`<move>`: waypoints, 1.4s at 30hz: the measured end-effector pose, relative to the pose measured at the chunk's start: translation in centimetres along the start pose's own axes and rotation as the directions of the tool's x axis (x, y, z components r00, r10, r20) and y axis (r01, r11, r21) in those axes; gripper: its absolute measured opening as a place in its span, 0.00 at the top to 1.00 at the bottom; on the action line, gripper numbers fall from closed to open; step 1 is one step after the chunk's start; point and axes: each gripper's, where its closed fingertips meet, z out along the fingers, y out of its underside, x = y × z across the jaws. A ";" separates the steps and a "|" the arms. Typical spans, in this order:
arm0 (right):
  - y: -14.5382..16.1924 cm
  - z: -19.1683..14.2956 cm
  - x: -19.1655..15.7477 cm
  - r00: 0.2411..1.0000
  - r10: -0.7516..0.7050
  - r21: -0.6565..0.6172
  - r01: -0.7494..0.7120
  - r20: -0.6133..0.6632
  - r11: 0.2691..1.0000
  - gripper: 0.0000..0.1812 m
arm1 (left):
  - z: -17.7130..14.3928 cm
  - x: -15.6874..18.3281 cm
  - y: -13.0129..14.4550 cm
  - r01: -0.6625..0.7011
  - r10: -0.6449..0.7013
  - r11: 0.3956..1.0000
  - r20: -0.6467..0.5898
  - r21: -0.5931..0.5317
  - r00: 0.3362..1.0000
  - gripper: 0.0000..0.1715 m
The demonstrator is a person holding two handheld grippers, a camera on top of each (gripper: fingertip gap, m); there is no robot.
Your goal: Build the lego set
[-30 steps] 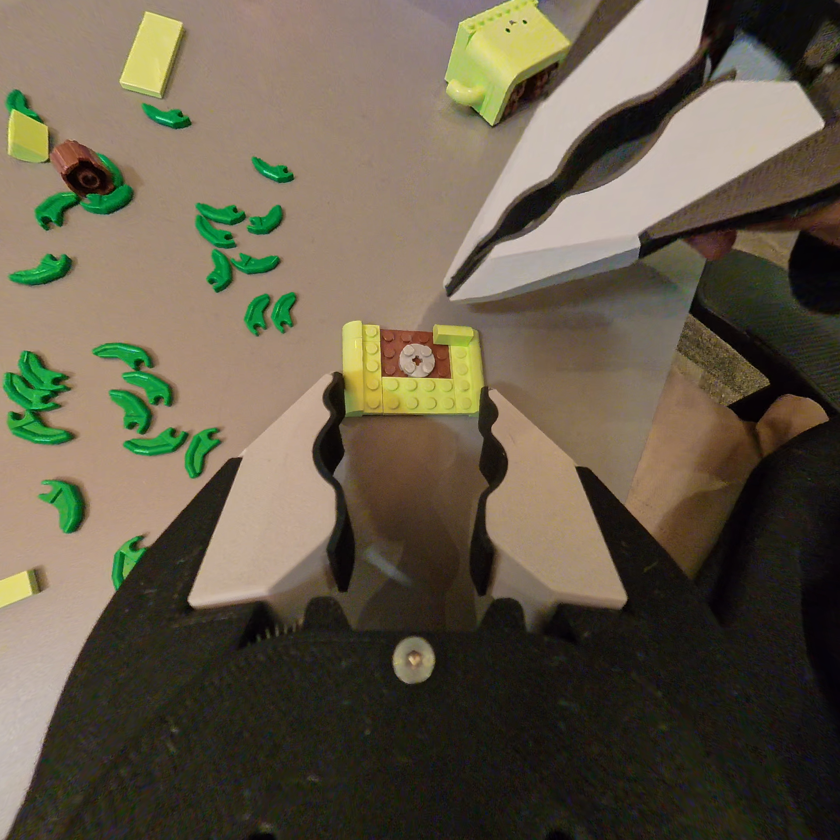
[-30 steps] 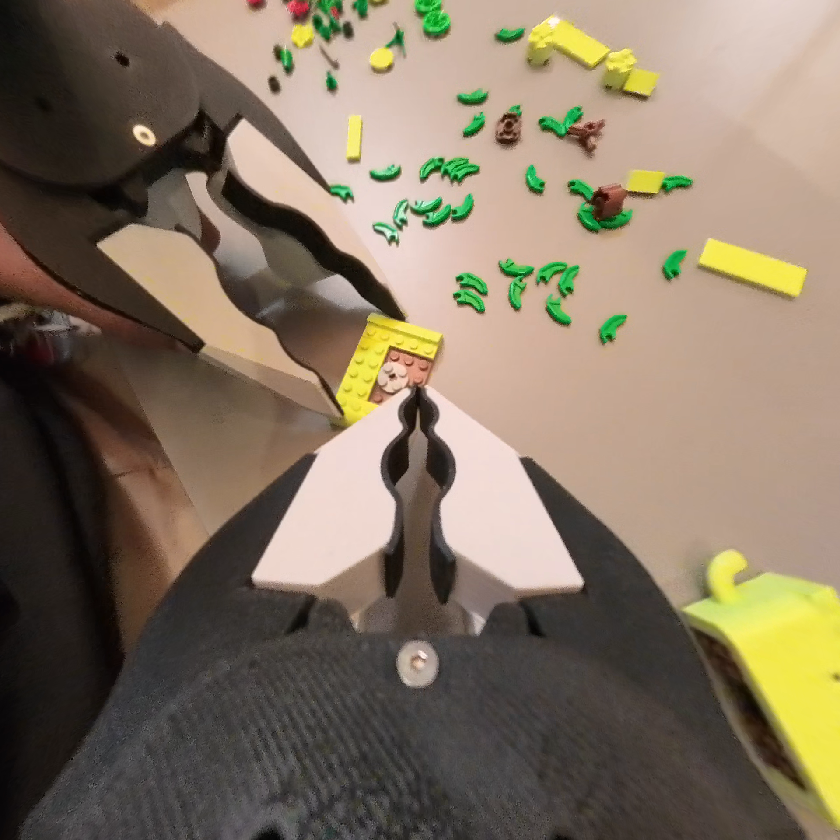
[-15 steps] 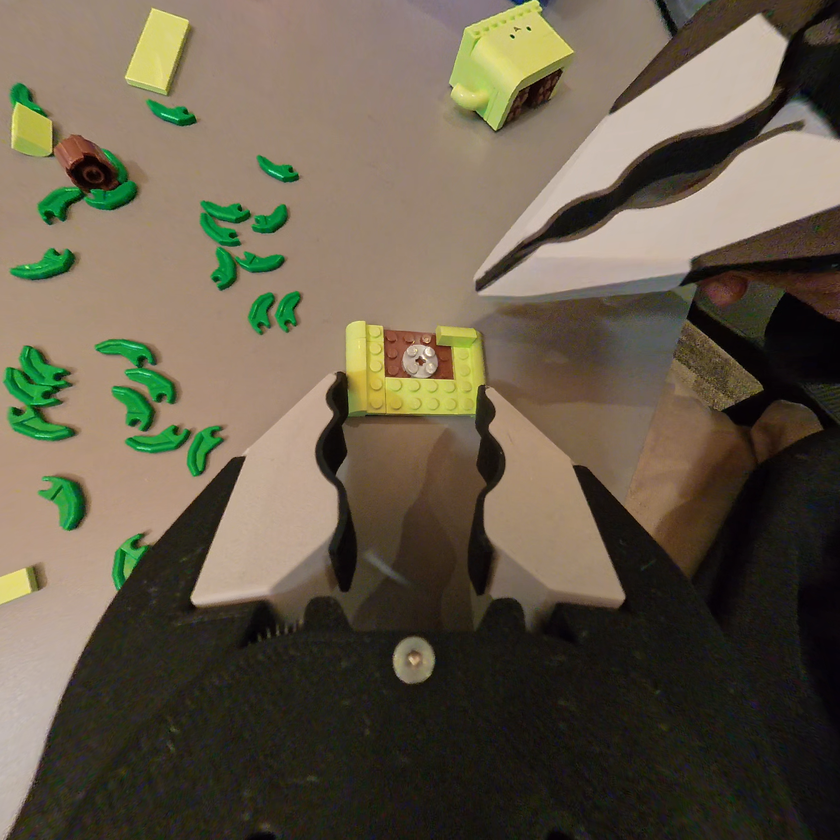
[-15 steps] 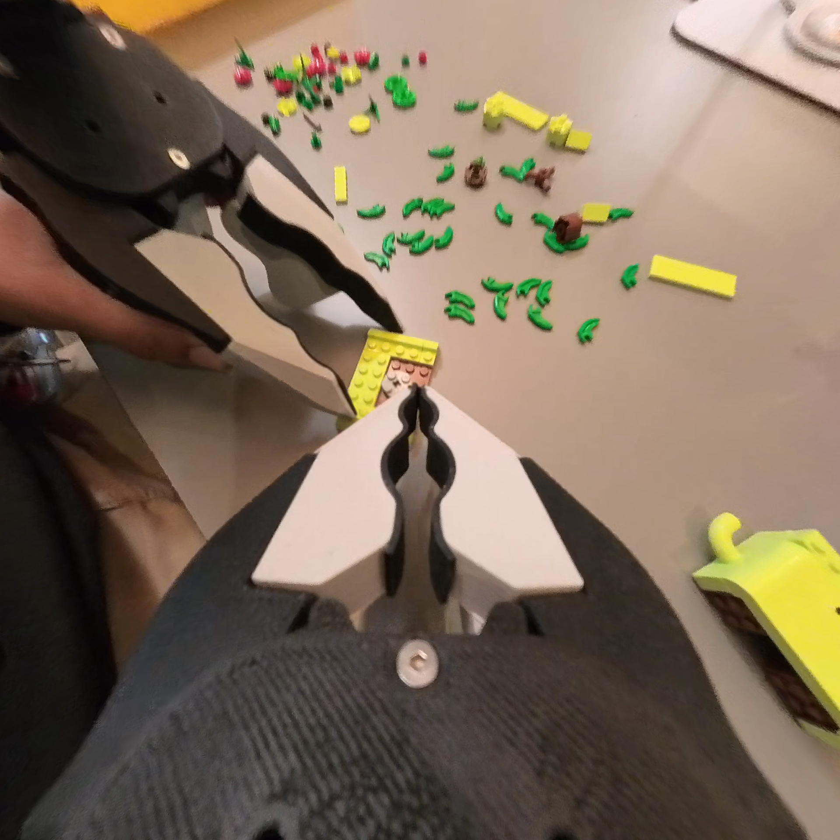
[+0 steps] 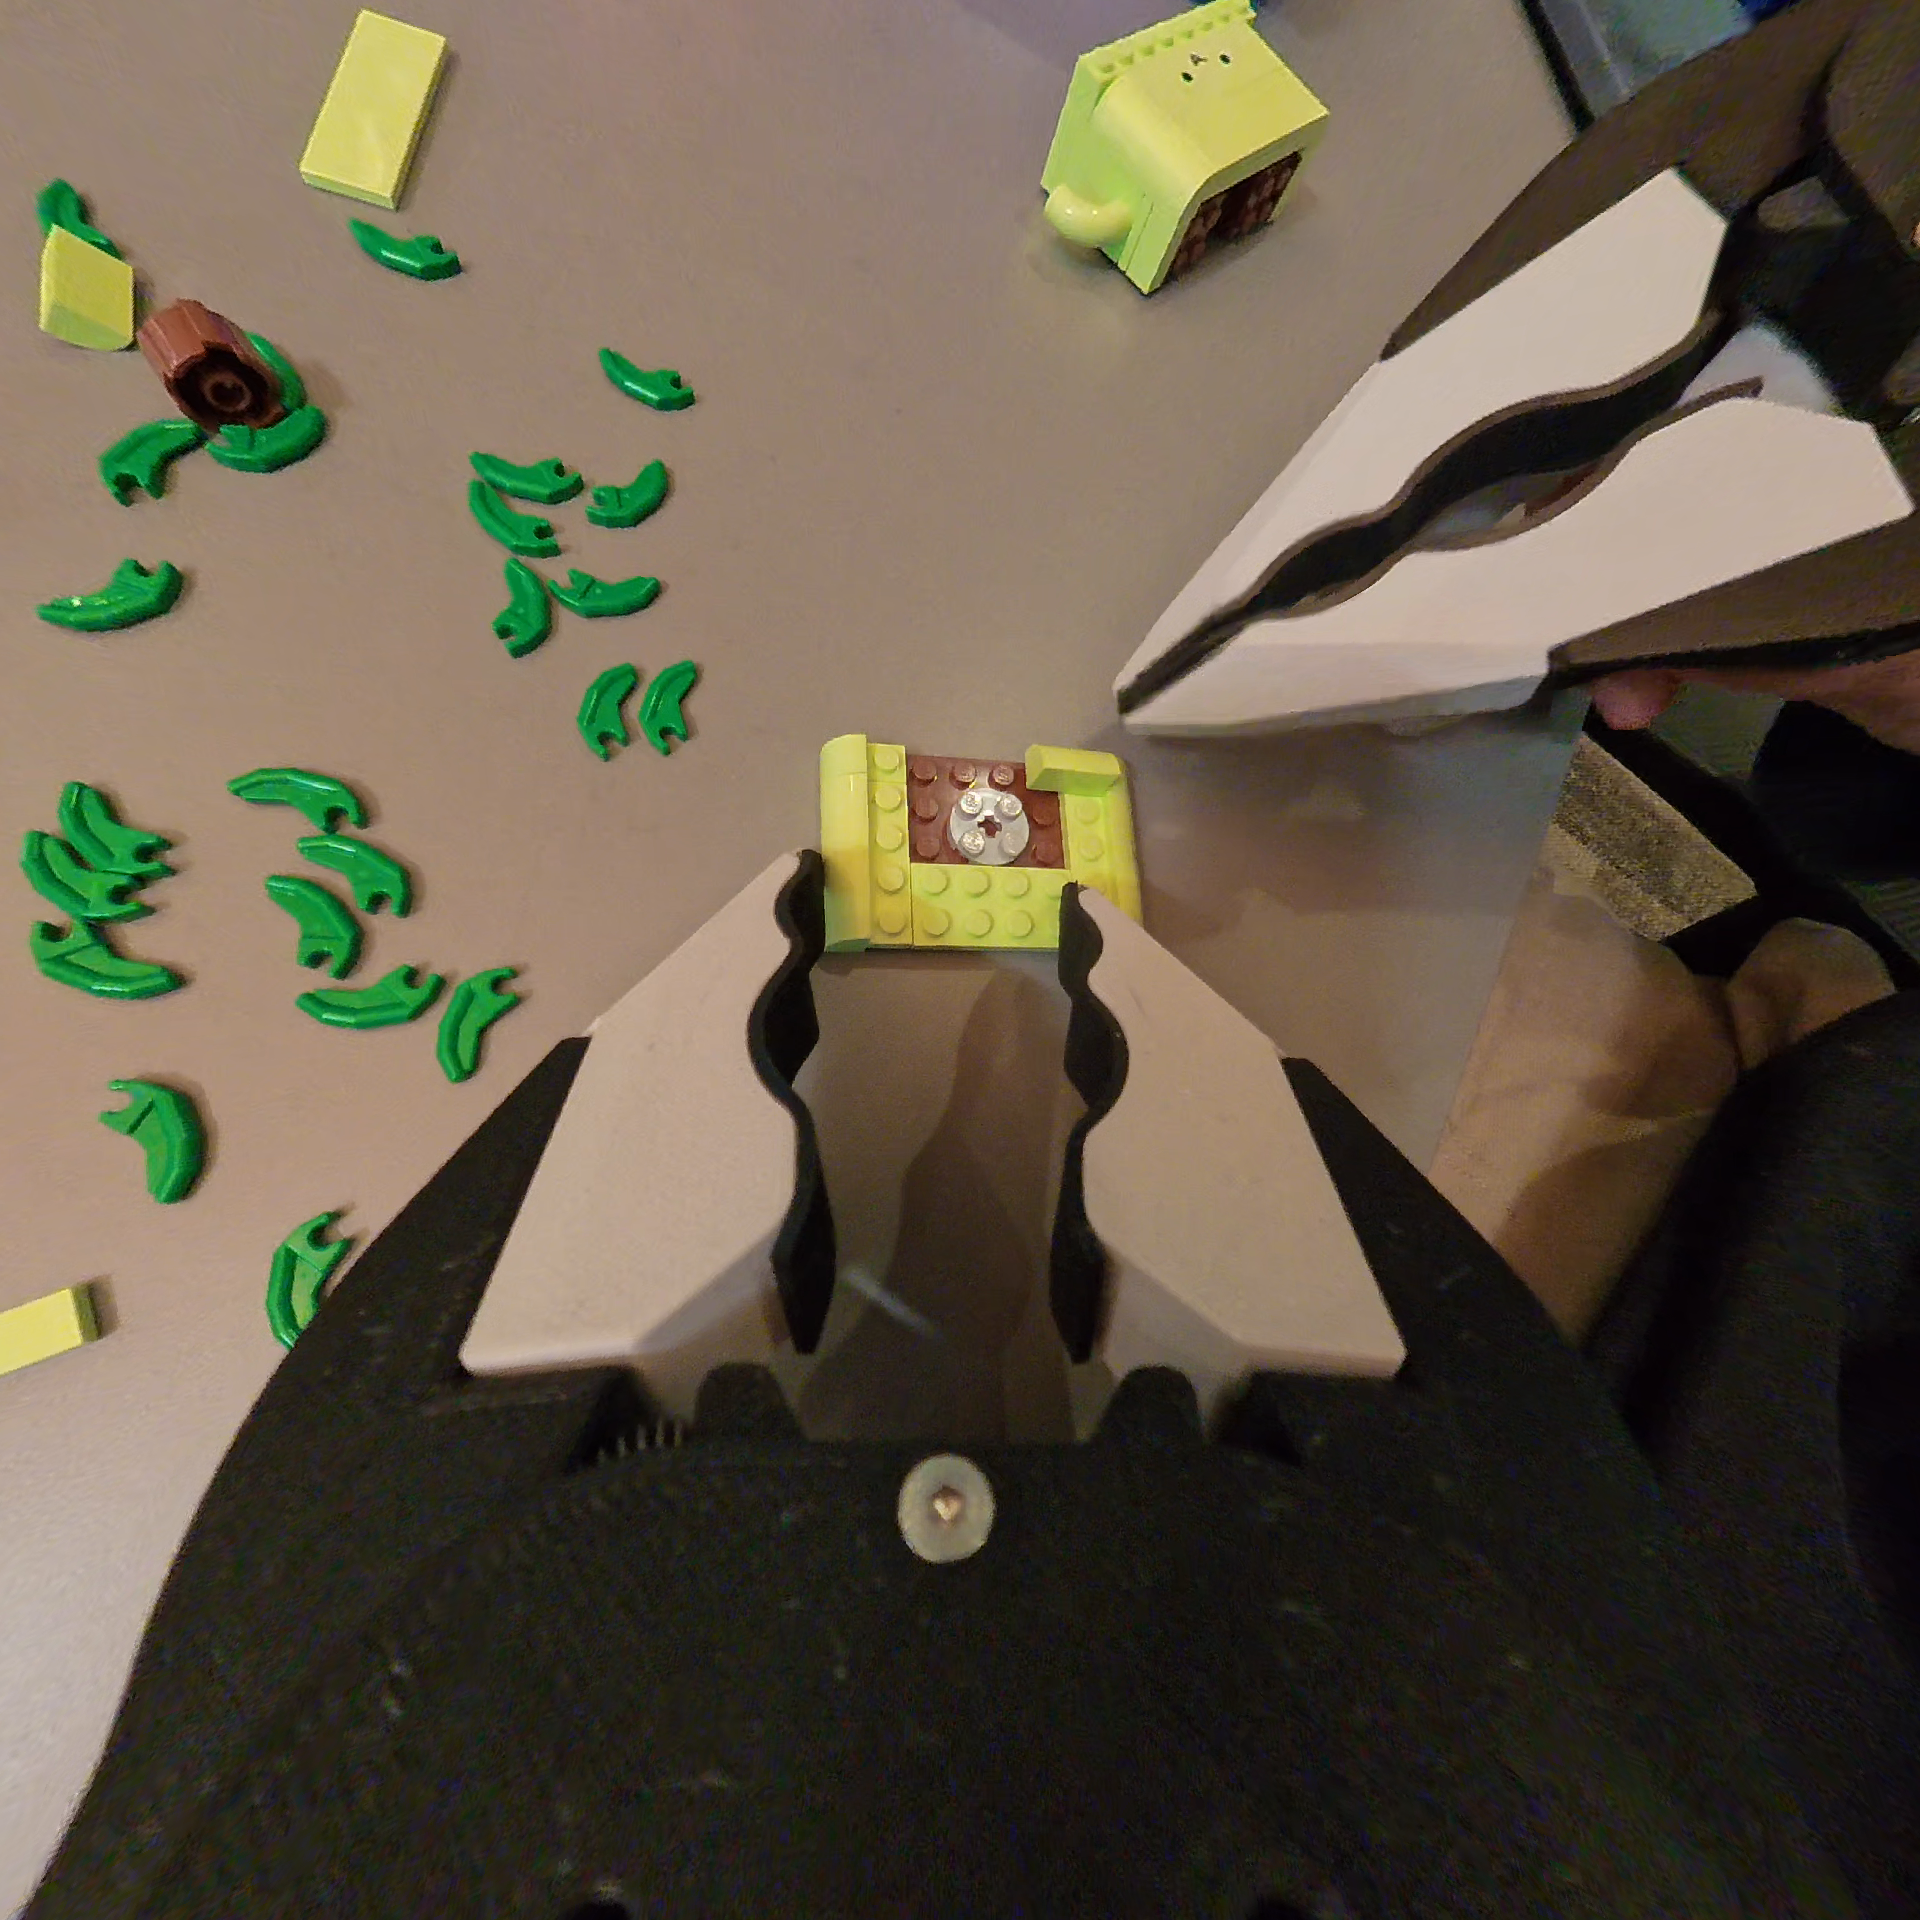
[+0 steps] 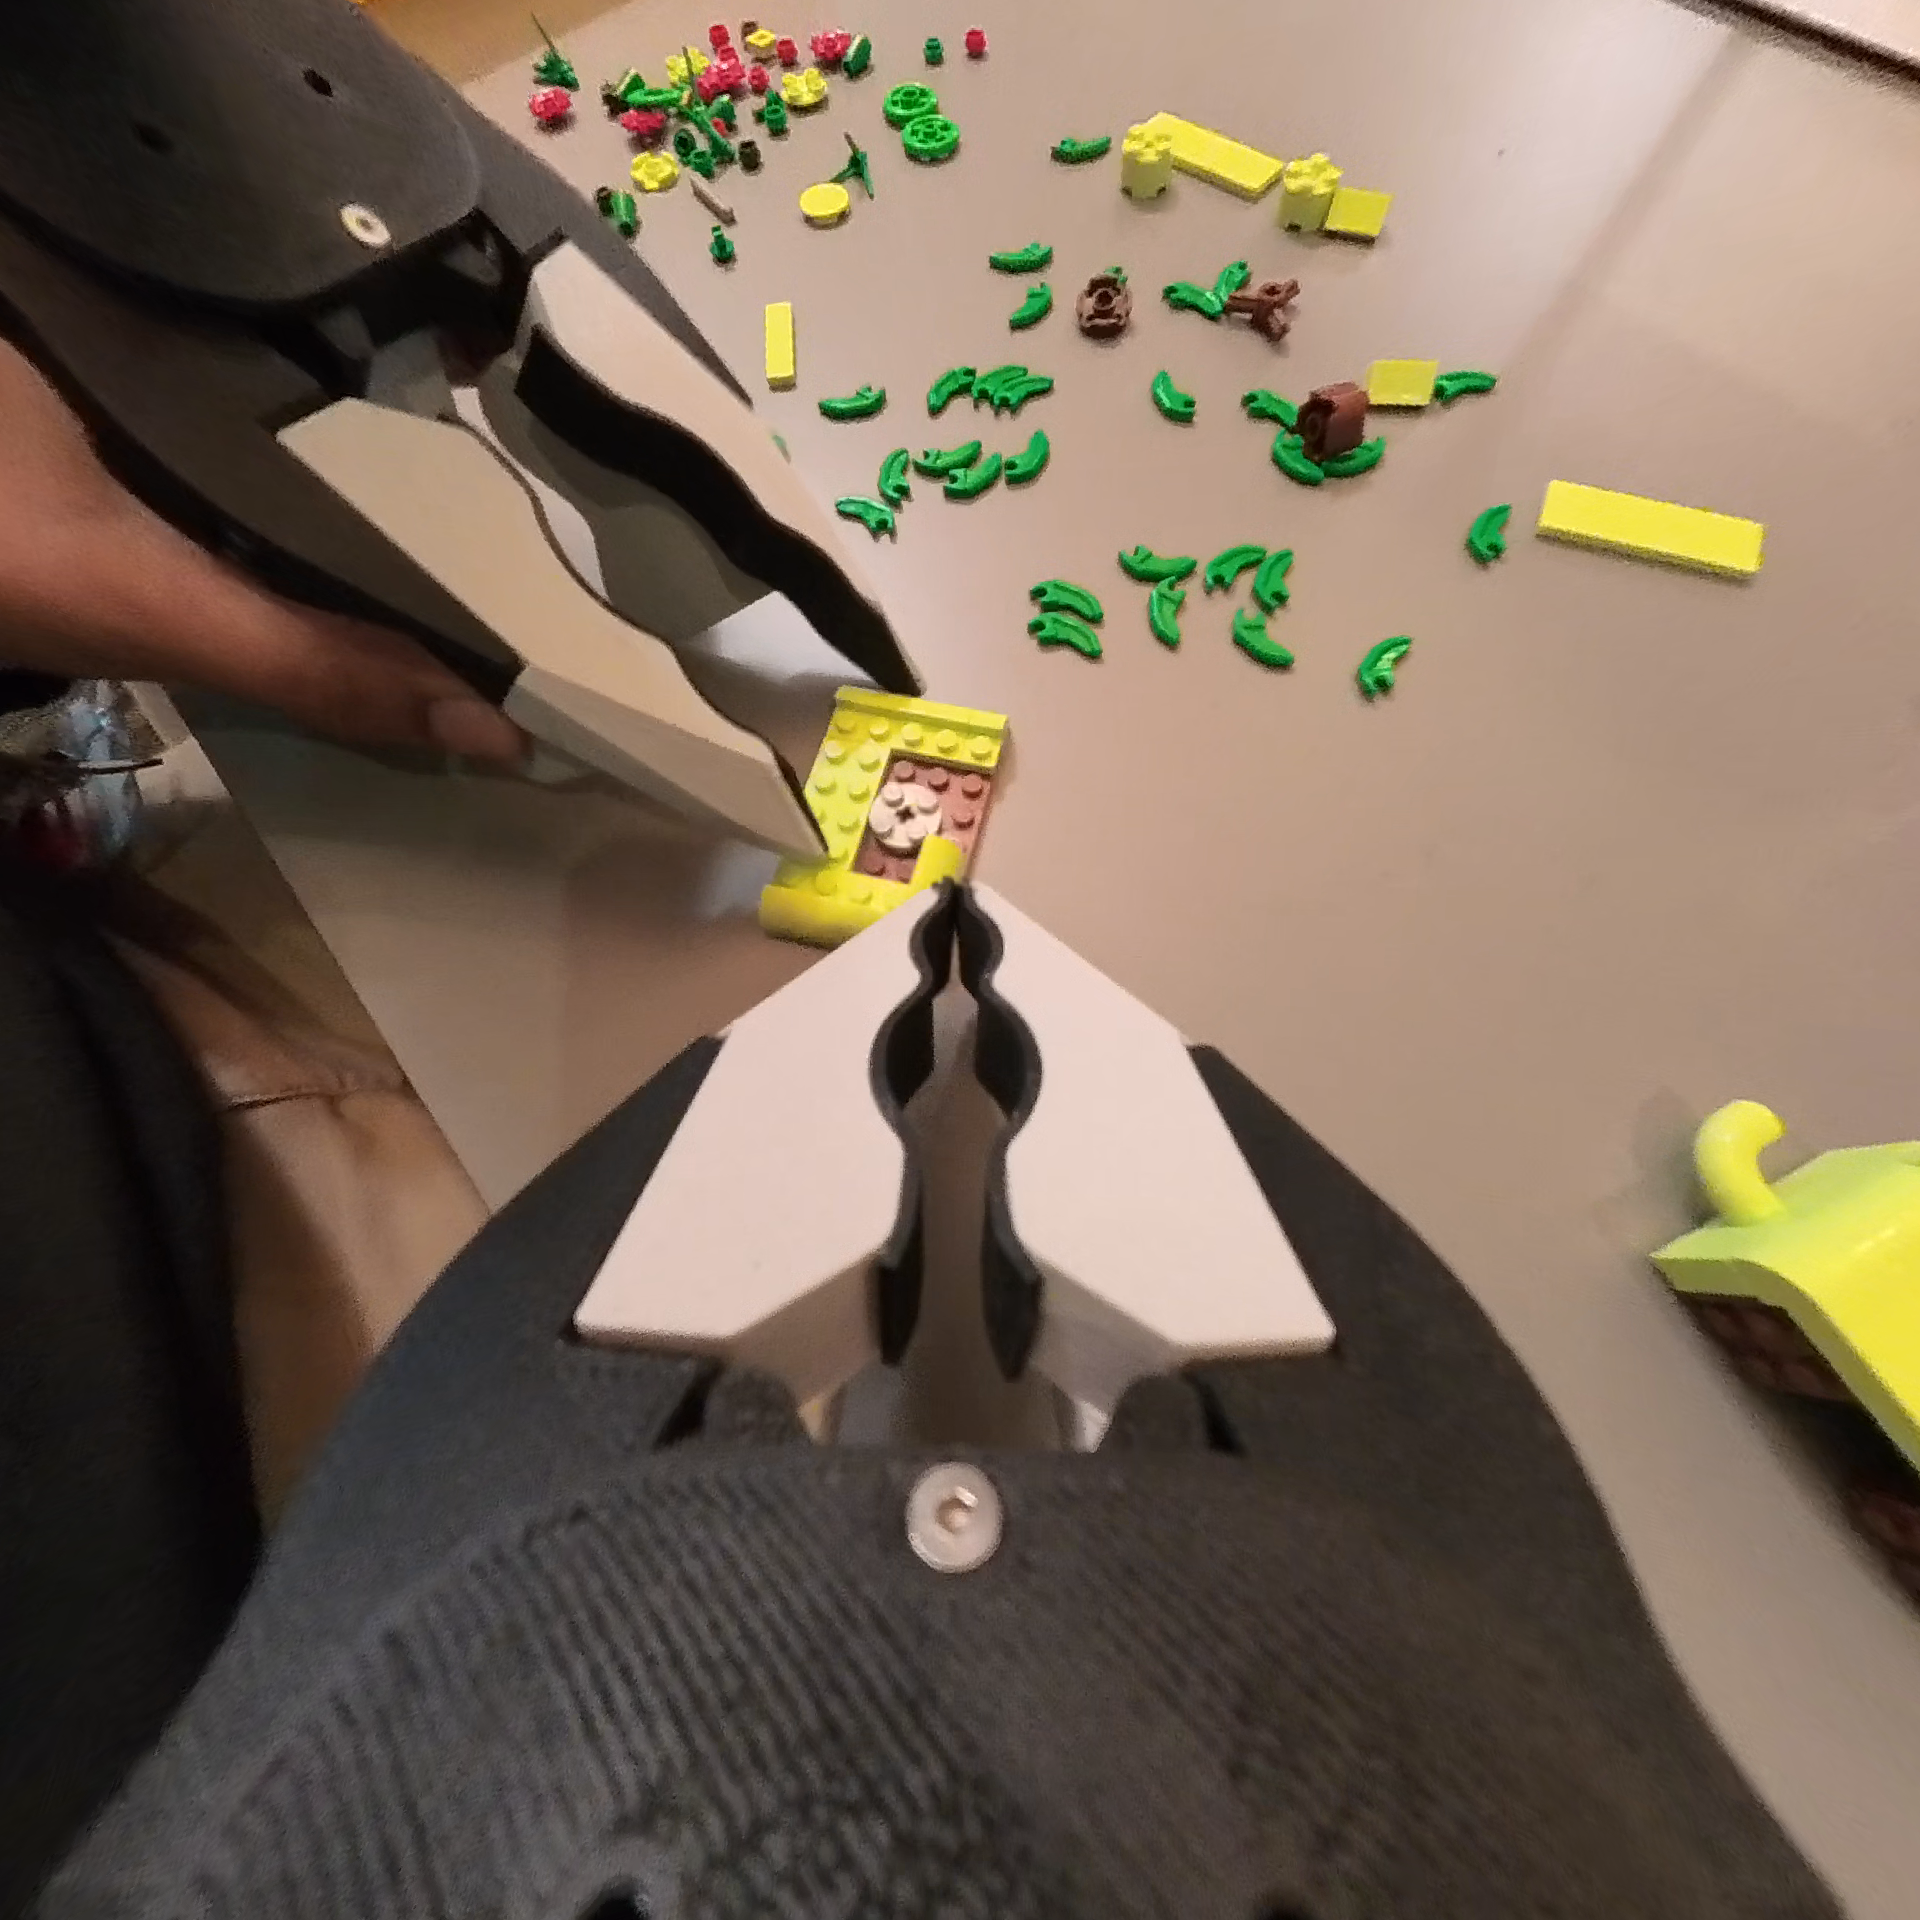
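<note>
A lime and brown plate assembly (image 5: 977,914) with a grey round stud piece (image 5: 987,821) lies near the table's edge. A small lime piece (image 5: 1070,769) sits on its far right corner. My left gripper (image 5: 940,878) is shut on the assembly's near edge, one fingertip at each side. It shows in the right wrist view (image 6: 868,769) straddling the assembly (image 6: 914,738). My right gripper (image 6: 951,888) is shut with nothing seen between its fingers. Its tip is right at the small lime piece (image 6: 935,857); I cannot tell if they touch. In the left wrist view the right gripper (image 5: 1127,696) hangs just right of the assembly.
Several green curved leaf pieces (image 5: 312,904) (image 6: 1164,603) lie scattered to the left. A lime cube build (image 5: 1184,135) (image 6: 1818,1299), a brown stump (image 5: 213,364), lime tiles (image 5: 374,109) (image 6: 1647,540) and a far heap of small pieces (image 6: 727,94) are on the table. The table edge (image 5: 1507,987) runs close on the right. The left gripper's tips are roughly 5 centimeters from the right gripper's. The brown stump (image 5: 213,364) lies around 12 centimeters away from my left fingertips. Look for it in the right wrist view (image 6: 1328,407) too.
My right gripper has drawn back a little to the right, uncovering more of the assembly, and stays shut. My left gripper's jaws have narrowed slightly on the assembly.
</note>
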 end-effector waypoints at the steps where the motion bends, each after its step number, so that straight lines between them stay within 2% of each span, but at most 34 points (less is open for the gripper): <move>1: 0.3 0.1 -0.4 1.000 -0.005 -0.006 0.005 0.019 1.000 1.00 | 0.0 0.0 0.0 0.000 0.000 1.000 0.000 0.000 1.000 0.75; 4: 1.5 0.5 -2.0 0.996 -0.037 -0.066 0.043 0.085 0.997 1.00 | 0.0 0.0 0.0 0.002 -0.002 1.000 -0.002 0.001 1.000 0.75; 9: 1.9 0.4 -1.7 0.992 -0.129 -0.067 0.129 -0.002 0.989 1.00 | -0.1 0.1 -0.1 0.020 -0.020 1.000 -0.028 0.009 0.999 0.75; 15: 2.1 0.4 -1.8 0.992 -0.128 -0.075 0.127 -0.012 0.989 0.96 | -0.3 0.2 -0.3 0.078 -0.076 0.997 -0.085 0.021 0.994 0.75; 22: 2.1 0.4 -0.6 0.999 -0.048 -0.081 0.046 -0.025 0.996 1.00 | -0.1 0.4 -0.1 0.016 -0.015 1.000 -0.043 0.008 0.999 0.74; 26: 2.1 0.4 0.9 0.995 -0.034 -0.081 0.026 -0.091 0.996 1.00 | -0.2 0.8 0.2 0.002 -0.002 1.000 -0.049 0.000 0.999 0.75; 33: 2.6 -1.0 2.6 0.983 -0.053 -0.125 0.032 -0.173 0.992 1.00 | -1.5 3.2 1.0 0.056 -0.055 0.998 -0.258 -0.004 0.965 0.85; 35: 2.1 -1.5 3.3 0.979 -0.062 -0.113 0.040 -0.196 0.993 1.00 | -2.1 2.7 0.3 0.054 -0.040 0.997 -0.252 0.050 0.967 0.86; 38: 0.4 -1.5 4.1 0.975 -0.079 -0.082 0.063 -0.209 0.995 0.99 | -2.8 0.9 -0.5 0.032 -0.011 0.993 -0.173 0.116 0.985 0.87; 42: -4.0 0.4 5.1 0.972 -0.127 -0.003 0.129 -0.197 0.992 0.97 | -3.9 -1.3 -1.4 -0.026 0.035 0.981 -0.042 0.192 0.999 0.88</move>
